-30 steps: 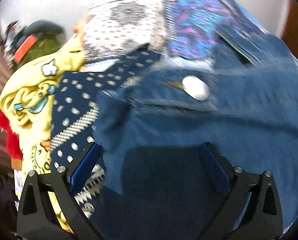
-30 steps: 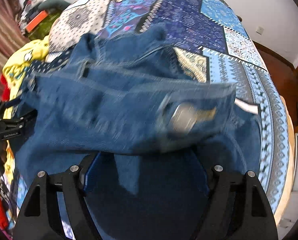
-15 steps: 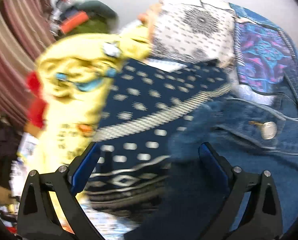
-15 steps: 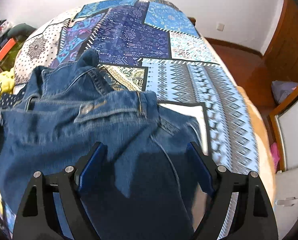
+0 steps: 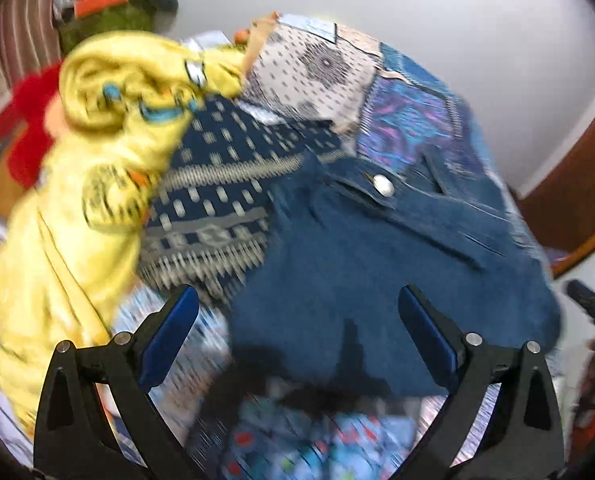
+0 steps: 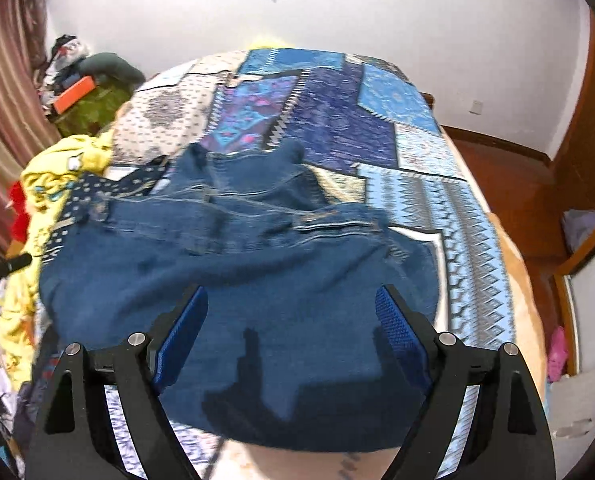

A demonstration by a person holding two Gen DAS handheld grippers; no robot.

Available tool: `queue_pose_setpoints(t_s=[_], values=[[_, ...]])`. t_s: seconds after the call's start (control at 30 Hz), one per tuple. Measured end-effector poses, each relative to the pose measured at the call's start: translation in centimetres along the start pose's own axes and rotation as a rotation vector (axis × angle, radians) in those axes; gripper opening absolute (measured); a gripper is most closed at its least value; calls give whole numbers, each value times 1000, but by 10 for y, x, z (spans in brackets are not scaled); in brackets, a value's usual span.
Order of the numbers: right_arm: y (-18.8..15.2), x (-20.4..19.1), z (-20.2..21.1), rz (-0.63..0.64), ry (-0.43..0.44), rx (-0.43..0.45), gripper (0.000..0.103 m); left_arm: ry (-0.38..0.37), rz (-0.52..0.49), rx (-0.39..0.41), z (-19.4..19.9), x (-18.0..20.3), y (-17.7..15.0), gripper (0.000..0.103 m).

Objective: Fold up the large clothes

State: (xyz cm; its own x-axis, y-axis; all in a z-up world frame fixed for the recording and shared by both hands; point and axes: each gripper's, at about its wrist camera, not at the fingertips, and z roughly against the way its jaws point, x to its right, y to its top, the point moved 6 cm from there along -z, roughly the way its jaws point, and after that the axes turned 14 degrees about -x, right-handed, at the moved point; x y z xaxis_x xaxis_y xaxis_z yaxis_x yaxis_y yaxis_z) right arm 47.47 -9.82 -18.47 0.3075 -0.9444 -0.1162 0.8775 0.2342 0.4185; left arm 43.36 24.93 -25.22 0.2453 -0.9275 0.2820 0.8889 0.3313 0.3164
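Denim jacket (image 5: 377, 272) fills the left wrist view, lying folded on the patchwork bedspread (image 5: 409, 120), its metal button (image 5: 383, 185) facing up. The left gripper (image 5: 297, 320) hovers above the jacket's near left edge with its jaws spread wide and nothing between them. Just beside the jacket, on the left, lie a navy patterned cloth (image 5: 225, 184) and a crumpled yellow garment (image 5: 109, 128). That pile sits close enough that a low sweep of the left finger could snag it and drag it onto the fold.

Seen from the right wrist, the denim jacket (image 6: 257, 272) rests near the bed's front edge, with bare bedspread (image 6: 437, 208) to its right. The right gripper (image 6: 291, 320) is likewise wide open and empty above the cloth. Heavy denim is stiff and springy, so I judge the top layer may creep open, or the near hem may slide off the mattress edge if nudged.
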Motion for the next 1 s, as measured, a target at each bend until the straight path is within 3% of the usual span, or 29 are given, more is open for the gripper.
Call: queue_pose_setpoints(t_s=[0.23, 0.37, 0.47, 0.57, 0.7, 0.77, 0.8, 0.9, 1.0], values=[[-15, -26, -24, 30, 34, -55, 85, -227, 136, -105, -22, -9, -43, 101], [-29, -28, -49, 30, 22, -129, 85, -343, 226, -152, -48, -8, -54, 101], [-39, -27, -66, 47, 7, -181, 86, -446, 293, -185, -71, -5, -53, 101], [-43, -30, -64, 90, -23, -150, 89, -502, 322, -198, -88, -1, -46, 101], [-43, -29, -66, 87, -11, -144, 93, -582, 397, -147, -102, -1, -29, 99], [-44, -29, -67, 84, -2, -140, 95, -614, 425, -122, -104, -2, -22, 90], [-44, -29, -67, 85, -3, -138, 96, -616, 441, -114, -106, -3, -19, 79], [-43, -33, -68, 87, -23, -141, 97, -577, 501, -116, -113, -10, -13, 57], [-42, -34, -69, 79, -26, -166, 97, -581, 519, -102, -111, -13, -15, 49]])
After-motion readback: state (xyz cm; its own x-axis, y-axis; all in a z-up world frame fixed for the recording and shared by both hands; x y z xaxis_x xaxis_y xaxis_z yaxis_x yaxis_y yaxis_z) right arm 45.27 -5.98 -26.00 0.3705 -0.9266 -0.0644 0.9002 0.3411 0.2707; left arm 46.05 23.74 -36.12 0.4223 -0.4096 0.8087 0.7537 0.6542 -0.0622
